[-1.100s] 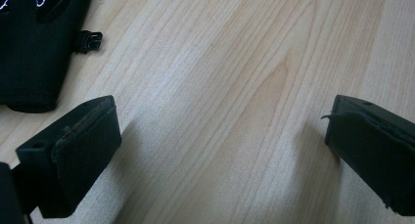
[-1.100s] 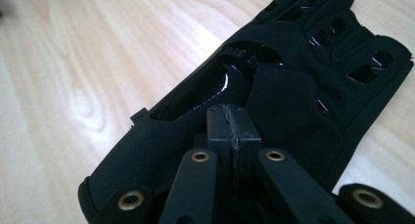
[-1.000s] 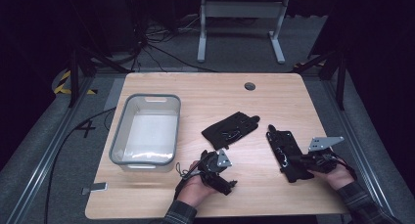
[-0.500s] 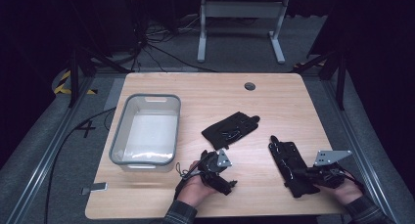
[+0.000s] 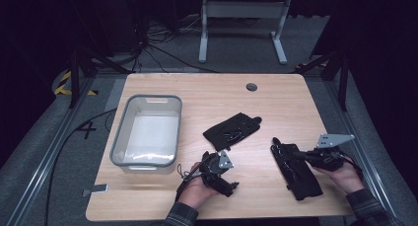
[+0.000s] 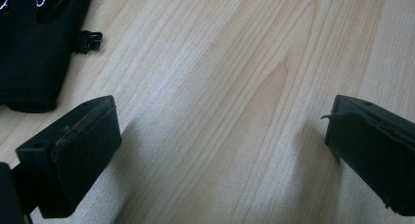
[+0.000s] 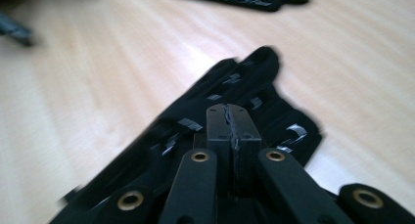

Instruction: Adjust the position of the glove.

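Judging by the empty bin [image 5: 146,132], little is done: both gloves lie on the desk [image 5: 276,95], the right hand-held gripper [image 7: 229,117] pinching the near glove [image 5: 296,169], the left hand-held gripper [image 6: 222,136] agape beside the far glove [image 5: 231,130].

The light wooden bench [image 5: 207,90] holds a clear plastic tub [image 5: 146,131] and two black gloves [image 5: 231,130] [image 5: 296,169], well apart.
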The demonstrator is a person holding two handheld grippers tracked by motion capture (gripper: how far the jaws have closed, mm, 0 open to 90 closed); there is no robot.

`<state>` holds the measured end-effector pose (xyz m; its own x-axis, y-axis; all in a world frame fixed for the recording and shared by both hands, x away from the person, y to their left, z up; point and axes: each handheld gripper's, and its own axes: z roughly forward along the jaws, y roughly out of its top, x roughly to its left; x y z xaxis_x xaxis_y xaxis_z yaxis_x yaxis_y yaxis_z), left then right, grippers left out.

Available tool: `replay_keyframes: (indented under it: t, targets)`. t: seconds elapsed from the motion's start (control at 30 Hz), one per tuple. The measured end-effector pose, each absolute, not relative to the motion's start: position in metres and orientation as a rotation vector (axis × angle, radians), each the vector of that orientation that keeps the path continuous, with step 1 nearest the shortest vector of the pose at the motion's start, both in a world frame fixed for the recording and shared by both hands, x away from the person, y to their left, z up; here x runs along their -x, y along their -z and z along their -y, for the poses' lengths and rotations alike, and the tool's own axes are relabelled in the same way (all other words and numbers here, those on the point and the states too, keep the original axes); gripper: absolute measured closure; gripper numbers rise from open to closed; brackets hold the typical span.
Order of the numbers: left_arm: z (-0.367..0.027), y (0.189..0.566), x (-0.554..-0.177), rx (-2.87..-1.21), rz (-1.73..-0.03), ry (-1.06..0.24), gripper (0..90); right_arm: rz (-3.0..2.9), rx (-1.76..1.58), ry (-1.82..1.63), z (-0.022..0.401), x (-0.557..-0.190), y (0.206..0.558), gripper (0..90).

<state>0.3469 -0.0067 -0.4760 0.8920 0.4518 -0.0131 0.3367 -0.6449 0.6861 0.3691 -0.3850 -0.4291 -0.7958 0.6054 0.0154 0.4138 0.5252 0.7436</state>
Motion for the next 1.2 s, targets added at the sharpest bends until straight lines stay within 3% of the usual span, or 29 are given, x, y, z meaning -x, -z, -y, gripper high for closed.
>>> replay_keyframes:
  t: [0.2, 0.53, 1.2]
  targets:
    - [0.007, 0.476, -0.347, -2.328, -0.563, -0.206, 0.3, -2.496, -0.913, -1.095, 0.387, -0.398, 0.434, 89.6]
    - [0.007, 0.476, -0.347, -2.328, -0.563, -0.206, 0.3, -2.518, -0.948, -1.005, 0.388, -0.413, 0.448, 89.7]
    - [0.007, 0.476, -0.347, -2.329, -0.562, -0.206, 0.3, -2.523, -0.959, -0.921, 0.398, -0.380, 0.445, 89.8]
